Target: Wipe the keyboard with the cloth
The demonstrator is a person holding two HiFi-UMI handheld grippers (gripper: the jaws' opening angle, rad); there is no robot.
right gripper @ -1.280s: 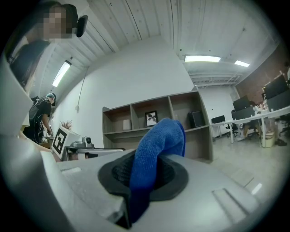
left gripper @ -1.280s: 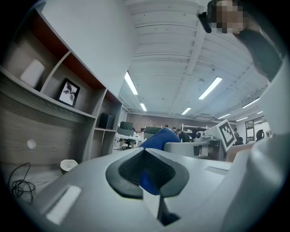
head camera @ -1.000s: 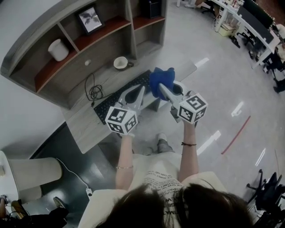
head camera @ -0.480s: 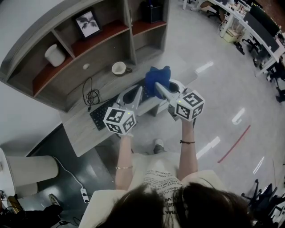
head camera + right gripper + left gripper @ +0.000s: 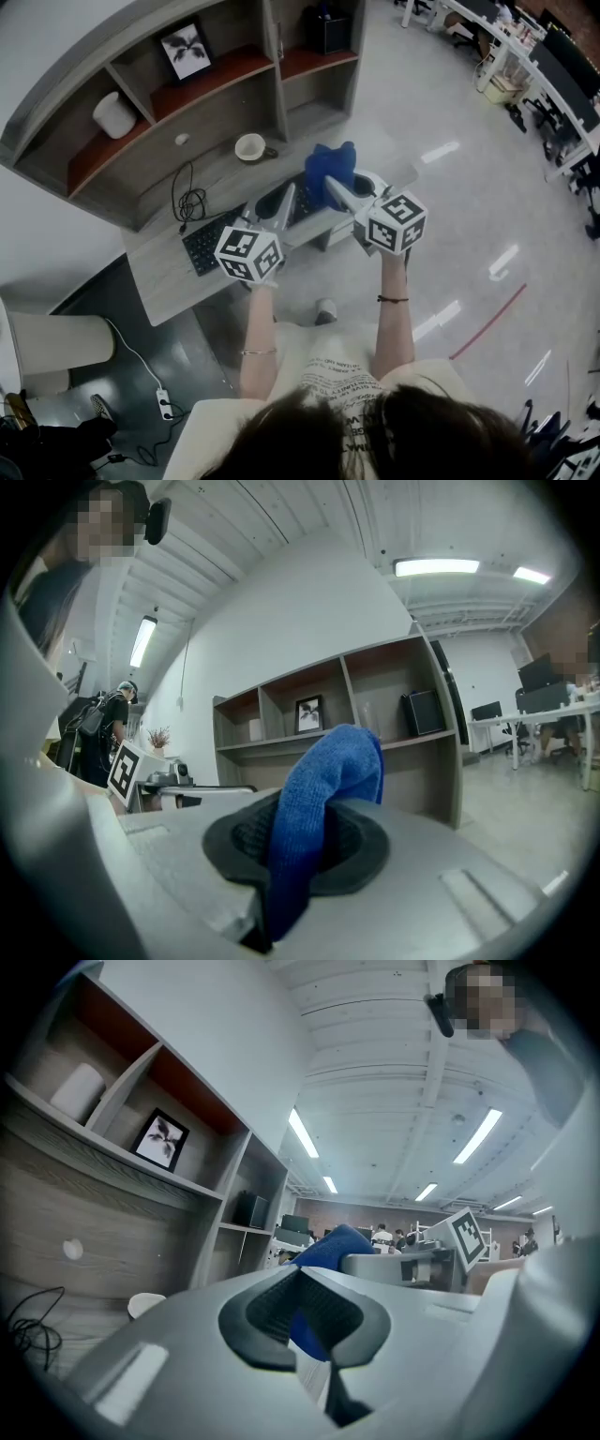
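Note:
A black keyboard (image 5: 201, 243) lies on the grey desk (image 5: 169, 274), its right part hidden under my grippers. My right gripper (image 5: 332, 185) is shut on a blue cloth (image 5: 329, 166), held in the air above the keyboard's right end. In the right gripper view the cloth (image 5: 329, 771) bulges up out of the closed right gripper (image 5: 298, 829). My left gripper (image 5: 287, 193) hovers just left of it, jaws shut with nothing between them. In the left gripper view, the left gripper (image 5: 300, 1275) points at the cloth (image 5: 328, 1245) just beyond its tips.
A white cup (image 5: 250, 145) and a coiled black cable (image 5: 187, 198) lie on the desk behind the keyboard. The shelf unit above holds a framed picture (image 5: 185, 52), a white canister (image 5: 114, 114) and a black box (image 5: 328, 30). A shiny floor lies to the right.
Both grippers keep their pose and hold. The desk has slid slightly down-left in the head view, so more of the keyboard's left end shows.

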